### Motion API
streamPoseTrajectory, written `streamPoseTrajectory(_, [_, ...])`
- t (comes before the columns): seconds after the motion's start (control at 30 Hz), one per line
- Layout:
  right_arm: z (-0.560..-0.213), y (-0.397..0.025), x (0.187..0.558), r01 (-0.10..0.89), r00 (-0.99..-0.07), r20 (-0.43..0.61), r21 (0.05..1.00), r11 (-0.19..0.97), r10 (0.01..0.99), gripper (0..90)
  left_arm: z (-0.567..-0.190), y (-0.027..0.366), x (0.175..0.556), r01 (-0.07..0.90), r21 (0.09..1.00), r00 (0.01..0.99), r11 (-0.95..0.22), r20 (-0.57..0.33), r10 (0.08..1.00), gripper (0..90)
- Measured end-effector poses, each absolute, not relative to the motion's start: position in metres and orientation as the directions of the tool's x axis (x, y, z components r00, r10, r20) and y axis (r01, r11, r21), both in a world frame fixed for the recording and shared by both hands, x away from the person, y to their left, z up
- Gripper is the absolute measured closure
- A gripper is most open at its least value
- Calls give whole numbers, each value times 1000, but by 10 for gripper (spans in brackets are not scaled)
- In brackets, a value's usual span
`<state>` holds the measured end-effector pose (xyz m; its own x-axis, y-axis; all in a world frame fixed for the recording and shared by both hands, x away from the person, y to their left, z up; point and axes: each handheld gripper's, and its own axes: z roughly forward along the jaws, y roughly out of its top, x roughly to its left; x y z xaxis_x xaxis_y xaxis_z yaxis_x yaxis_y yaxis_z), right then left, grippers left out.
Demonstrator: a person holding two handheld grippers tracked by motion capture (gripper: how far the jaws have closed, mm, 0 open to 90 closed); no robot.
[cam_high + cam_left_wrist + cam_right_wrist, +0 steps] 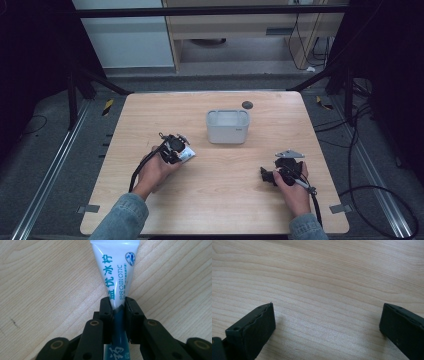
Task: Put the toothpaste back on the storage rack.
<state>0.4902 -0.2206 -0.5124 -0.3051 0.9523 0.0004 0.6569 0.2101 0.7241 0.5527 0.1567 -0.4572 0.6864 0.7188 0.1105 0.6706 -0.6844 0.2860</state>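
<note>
L tool (117, 307) is clamping a white tube (115, 272) left of the grey bin (227, 126); R tool (327, 327), jaws apart, is hovering over the desk (324, 277).

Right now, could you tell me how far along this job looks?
Done: the left gripper has shut on a white tube, low over the wooden table. In hand: that tube. Left, at a guess: dropping it into the grey bin, which looks empty. The right gripper is open and idle near the table.
</note>
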Motion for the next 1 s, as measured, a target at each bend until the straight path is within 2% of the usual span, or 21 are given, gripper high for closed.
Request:
streamPoseTrajectory(0.23, [-512, -221, 490, 657, -305, 0, 724, 210, 952, 7, -453, 165, 550, 674, 301, 679, -675, 107, 726, 791])
streamPoseTrajectory(0.63, [-512, -221, 490, 657, -305, 0, 724, 210, 952, 7, -393, 202, 544, 668, 466, 621, -581, 81, 779, 795])
streamPoseTrajectory(1.0, [-512, -221, 490, 657, -305, 0, 724, 210, 952, 7, -366, 198, 546, 638, 537, 620, -552, 67, 782, 795])
